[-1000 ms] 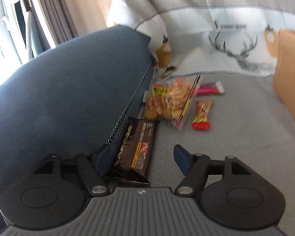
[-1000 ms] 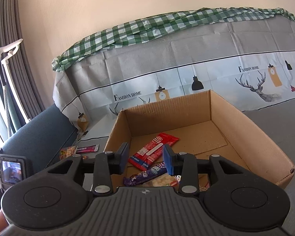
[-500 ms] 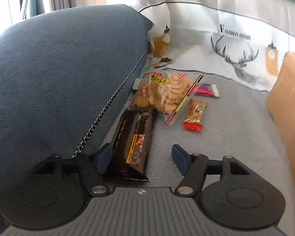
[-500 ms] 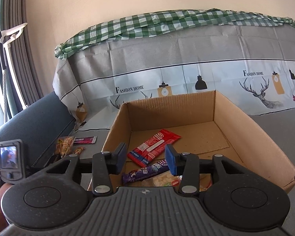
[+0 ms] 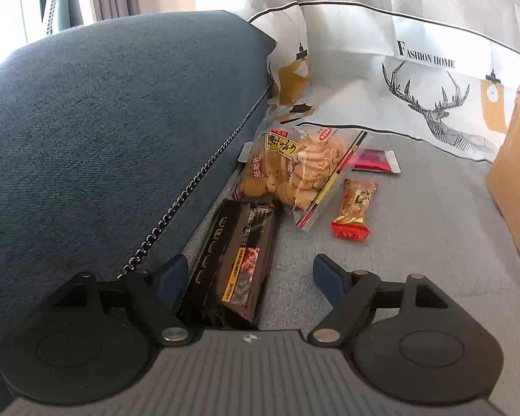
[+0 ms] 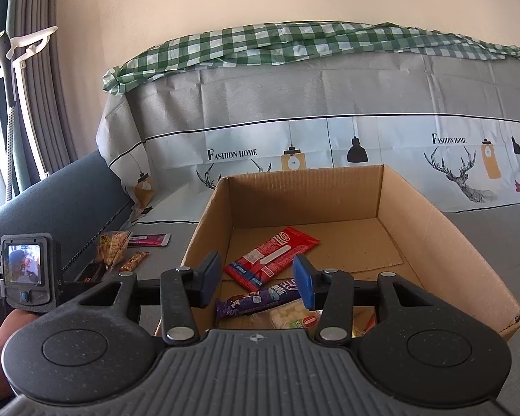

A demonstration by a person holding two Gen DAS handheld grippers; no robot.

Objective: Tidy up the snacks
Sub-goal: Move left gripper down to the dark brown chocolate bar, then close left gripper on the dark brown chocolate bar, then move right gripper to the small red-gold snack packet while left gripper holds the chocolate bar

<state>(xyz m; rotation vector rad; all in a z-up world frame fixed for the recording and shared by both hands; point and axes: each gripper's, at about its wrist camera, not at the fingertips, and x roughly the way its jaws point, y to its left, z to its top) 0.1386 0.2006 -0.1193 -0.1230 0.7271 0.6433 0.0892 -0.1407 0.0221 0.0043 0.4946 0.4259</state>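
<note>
Cardboard box point(image 6: 416, 222): on the sofa seat, collecting sorted snacks, several already inside.
Left gripper point(image 5: 249, 277): jaws opening, released, straddling the black snack packet point(image 5: 235, 260) by the armrest.
Right gripper point(image 6: 256, 280): jaws opening, empty, over the box.

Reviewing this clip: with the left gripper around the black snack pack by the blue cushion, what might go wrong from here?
1. The black snack pack lies against the blue cushion; the left gripper, jaws opening, has one finger at the cushion edge and could snag fabric or the zipper chain.
2. The cookie bag overlaps the pack's far end, so lifting may drag it.
3. The right gripper, opening and empty, hangs over the cardboard box and may block the drop.
</note>
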